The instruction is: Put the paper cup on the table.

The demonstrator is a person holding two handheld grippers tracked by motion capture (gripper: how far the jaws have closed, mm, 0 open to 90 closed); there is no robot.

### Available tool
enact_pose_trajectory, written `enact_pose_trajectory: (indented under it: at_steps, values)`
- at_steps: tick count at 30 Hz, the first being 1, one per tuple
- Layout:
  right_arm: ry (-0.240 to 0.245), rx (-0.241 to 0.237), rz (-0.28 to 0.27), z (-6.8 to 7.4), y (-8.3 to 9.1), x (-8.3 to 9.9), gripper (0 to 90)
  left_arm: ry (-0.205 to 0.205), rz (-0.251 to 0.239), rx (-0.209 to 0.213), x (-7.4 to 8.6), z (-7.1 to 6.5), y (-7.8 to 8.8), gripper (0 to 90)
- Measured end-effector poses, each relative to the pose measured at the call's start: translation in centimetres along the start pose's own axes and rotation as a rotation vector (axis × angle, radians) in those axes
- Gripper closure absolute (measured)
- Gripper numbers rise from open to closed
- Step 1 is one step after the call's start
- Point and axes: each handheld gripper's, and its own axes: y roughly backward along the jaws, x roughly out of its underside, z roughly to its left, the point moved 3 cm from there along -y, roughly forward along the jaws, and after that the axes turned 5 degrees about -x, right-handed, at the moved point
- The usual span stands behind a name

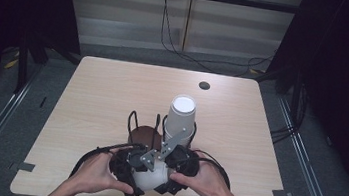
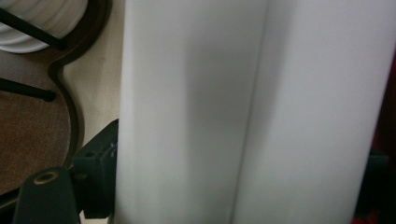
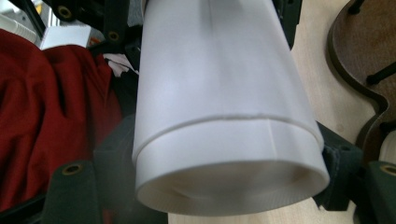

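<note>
While both claws clamp nested cups, a holder stands just beyond.

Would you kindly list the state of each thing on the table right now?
White paper cups: nested, lying sideways, gripped from both ends.
Left tool: shut on them.
Right tool: shut on them.
Tall white cup stack: upright in the holder.
Dark brown cup holder: flat on the table, one slot vacant.
</note>
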Motion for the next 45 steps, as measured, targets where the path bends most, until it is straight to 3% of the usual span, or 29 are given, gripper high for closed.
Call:
enact_pose_trajectory:
  at_steps: [5,14,18,19,23,31,34,37,44,45]
  values:
    - [0.003,-0.006,0.005,0.2,-0.2,-0.1,22.9,-0.019,0.0,0.001,-0.1,-0.1,-0.1,15.4]
    - [-0.008,-0.032,0.018,0.0,-0.4,0.0,25.3,-0.018,0.0,0.006,0.0,-0.2,-0.3,15.8]
    - [-0.012,-0.017,0.019,0.1,-0.4,-0.1,25.7,-0.033,-0.024,-0.02,0.2,-0.2,-0.1,14.8]
    - [-0.022,-0.012,0.022,0.1,-0.3,-0.1,25.7,-0.057,-0.03,-0.034,0.2,-0.1,0.0,14.4]
    - [-0.029,-0.008,-0.005,0.0,-0.1,-0.1,25.7,-0.032,-0.072,-0.035,0.3,0.0,0.1,13.4]
    - [-0.026,0.017,0.0,-0.1,-0.4,-0.2,25.5,-0.078,-0.027,-0.076,0.4,0.3,-0.3,12.9]
    - [-0.033,0.022,-0.009,-0.1,-0.5,-0.3,25.5,-0.088,-0.052,-0.079,0.6,0.2,-0.1,12.8]
    - [-0.041,0.019,-0.02,-0.2,-0.3,-0.1,25.5,-0.099,-0.114,-0.115,0.7,0.2,0.3,11.2]
    - [-0.048,0.013,-0.017,-0.2,-0.2,-0.1,25.5,-0.088,-0.15,-0.104,0.9,0.3,0.5,10.2]
    - [-0.051,0.015,-0.016,-0.2,-0.3,0.0,25.5,-0.079,-0.17,-0.08,1.0,0.4,0.8,10.2]
